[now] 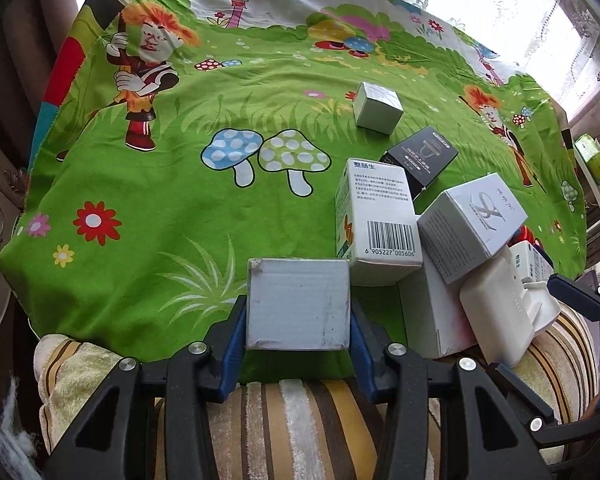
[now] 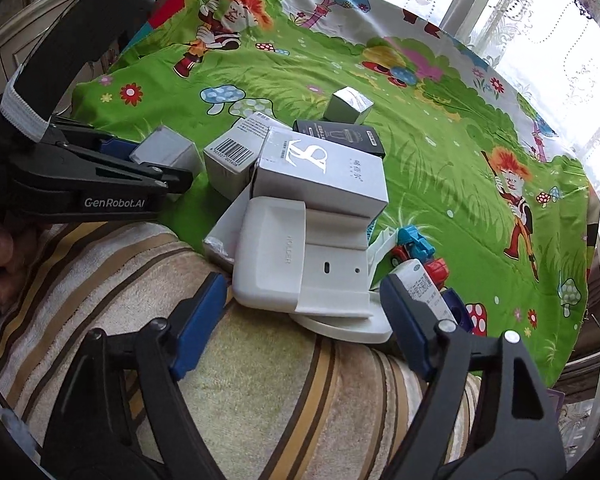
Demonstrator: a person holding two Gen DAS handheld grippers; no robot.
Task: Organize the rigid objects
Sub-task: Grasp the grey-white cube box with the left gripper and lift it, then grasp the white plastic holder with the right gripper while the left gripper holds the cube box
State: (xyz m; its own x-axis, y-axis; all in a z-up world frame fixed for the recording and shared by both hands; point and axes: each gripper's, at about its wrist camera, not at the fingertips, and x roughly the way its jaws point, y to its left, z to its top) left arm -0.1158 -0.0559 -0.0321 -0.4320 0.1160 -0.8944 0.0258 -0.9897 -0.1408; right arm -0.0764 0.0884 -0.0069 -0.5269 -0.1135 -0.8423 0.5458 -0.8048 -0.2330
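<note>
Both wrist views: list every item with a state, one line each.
left gripper: shut on plain white box
right gripper: open, white plastic holder between its fingers, untouched
barcode box: upright
logo box: tilted on pile
black box: lying flat

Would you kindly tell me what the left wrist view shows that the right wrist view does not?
Only the left wrist view shows the left claw from behind, its blue pads pressed on both sides of the plain white cardboard box.

Only the right wrist view shows the open right claw, its pads either side of the white plastic holder without touching, plus the blue and red toy car.

Both show the green cartoon cloth, the barcode box and the black box.
</note>
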